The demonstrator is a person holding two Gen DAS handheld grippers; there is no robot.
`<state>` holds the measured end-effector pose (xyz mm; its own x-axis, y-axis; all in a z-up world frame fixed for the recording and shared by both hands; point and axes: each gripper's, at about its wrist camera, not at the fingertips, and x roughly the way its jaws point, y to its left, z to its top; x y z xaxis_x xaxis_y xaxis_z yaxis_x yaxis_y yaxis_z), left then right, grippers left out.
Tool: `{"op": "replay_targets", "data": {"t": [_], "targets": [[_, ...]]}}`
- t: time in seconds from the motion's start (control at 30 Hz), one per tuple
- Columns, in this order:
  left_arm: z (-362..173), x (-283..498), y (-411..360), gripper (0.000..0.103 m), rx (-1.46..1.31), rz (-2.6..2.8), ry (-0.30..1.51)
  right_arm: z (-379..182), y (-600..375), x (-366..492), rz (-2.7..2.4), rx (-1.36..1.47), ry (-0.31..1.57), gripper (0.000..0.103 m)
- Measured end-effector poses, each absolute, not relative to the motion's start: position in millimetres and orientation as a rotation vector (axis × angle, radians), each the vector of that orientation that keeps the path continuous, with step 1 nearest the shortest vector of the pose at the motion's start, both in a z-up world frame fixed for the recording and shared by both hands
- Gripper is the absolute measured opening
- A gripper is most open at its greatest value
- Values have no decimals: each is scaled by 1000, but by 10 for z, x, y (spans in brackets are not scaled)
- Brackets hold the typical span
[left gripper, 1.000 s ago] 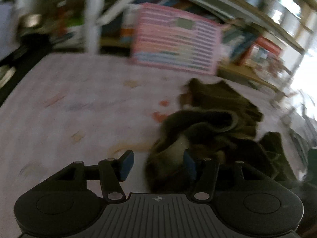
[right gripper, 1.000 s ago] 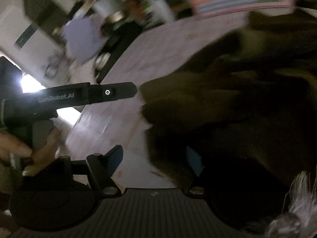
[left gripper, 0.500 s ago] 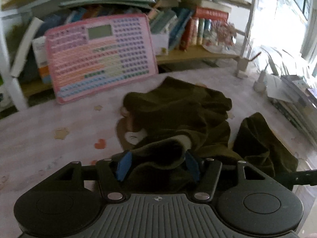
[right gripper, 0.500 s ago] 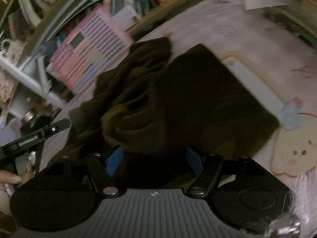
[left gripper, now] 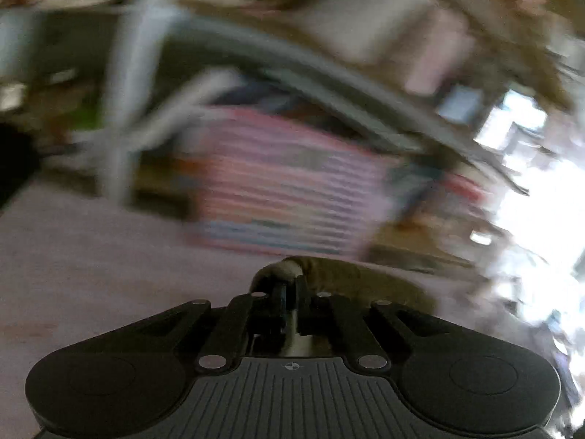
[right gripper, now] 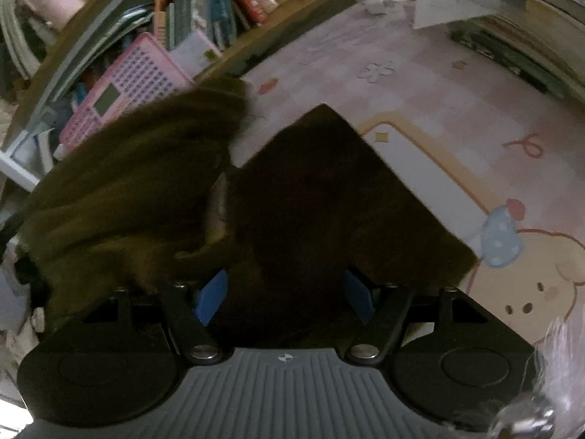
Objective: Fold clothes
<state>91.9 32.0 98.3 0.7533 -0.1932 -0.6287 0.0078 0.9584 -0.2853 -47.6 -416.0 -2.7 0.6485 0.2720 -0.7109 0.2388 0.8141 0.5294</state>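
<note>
A dark olive garment (right gripper: 329, 190) lies crumpled on the pink patterned table cover (right gripper: 420, 73); its left part is bunched and blurred, its right part lies flatter with a straight edge. My right gripper (right gripper: 285, 296) is open, its blue pads either side of the cloth's near edge. In the blurred left wrist view my left gripper (left gripper: 290, 292) is shut on a fold of the olive garment (left gripper: 347, 278), which trails off to the right behind the fingers.
A pink keyboard-like toy board (right gripper: 124, 95) (left gripper: 285, 197) leans against a shelf of books (right gripper: 226, 3) at the table's back. Papers (right gripper: 438, 0) lie at the far right. A cartoon print (right gripper: 530, 274) marks the cover near my right gripper.
My left gripper has shut on the garment's fold and swung left and up, blurring its view. The cloth's left part has lifted and shifted. My right gripper stays open over the cloth.
</note>
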Motion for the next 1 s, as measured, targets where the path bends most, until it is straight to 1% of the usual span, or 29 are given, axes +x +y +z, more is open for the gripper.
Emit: {"op": "replay_targets", "data": {"t": [0.03, 0.1, 0.17, 0.2, 0.23, 0.37, 0.4, 0.43, 0.47, 0.5, 0.67, 0.73, 0.77, 0.83, 0.87, 0.97, 1.0], "targets": [[917, 966, 501, 18, -278, -40, 741, -34, -4173, -466, 15, 638, 886, 68], [786, 1061, 863, 18, -285, 103, 797, -46, -4198, -446, 5, 632, 897, 68], [680, 928, 1082, 19, -356, 158, 796, -17, -4190, -414, 7, 606, 902, 68], [633, 815, 1136, 24, -399, 156, 787, -3, -4184, -403, 7, 592, 902, 68], [587, 704, 1151, 31, -435, 136, 779, 11, -4178, -392, 8, 577, 902, 68], [369, 350, 1012, 34, -444, 108, 858, 21, -4222, -356, -51, 523, 903, 68], [311, 247, 970, 37, -457, 95, 882, 24, -4239, -347, -73, 505, 903, 68], [260, 167, 938, 44, -481, 83, 899, 31, -4263, -337, -102, 482, 900, 67], [219, 106, 911, 47, -512, 73, 914, 34, -4289, -327, -125, 464, 898, 67], [178, 39, 889, 49, -549, 64, 929, 39, -4319, -317, -146, 446, 896, 66], [-42, -319, 906, 50, -813, 105, 988, -3, -4419, -268, -219, 369, 914, 65], [-143, -441, 978, 57, -986, 165, 970, -29, -4431, -271, -233, 358, 927, 65], [-192, -490, 1006, 58, -1071, 185, 958, -38, -4432, -277, -234, 354, 933, 64], [-278, -538, 1029, 59, -1218, 199, 932, -50, -4427, -311, -236, 344, 939, 63], [-307, -534, 1020, 58, -1259, 208, 927, -52, -4420, -330, -238, 339, 942, 60], [-328, -463, 945, 52, -1275, 218, 902, -46, -4436, -379, -245, 329, 942, 55], [-323, -412, 901, 30, -1254, 210, 897, -45, -4440, -387, -243, 325, 942, 52]]}}
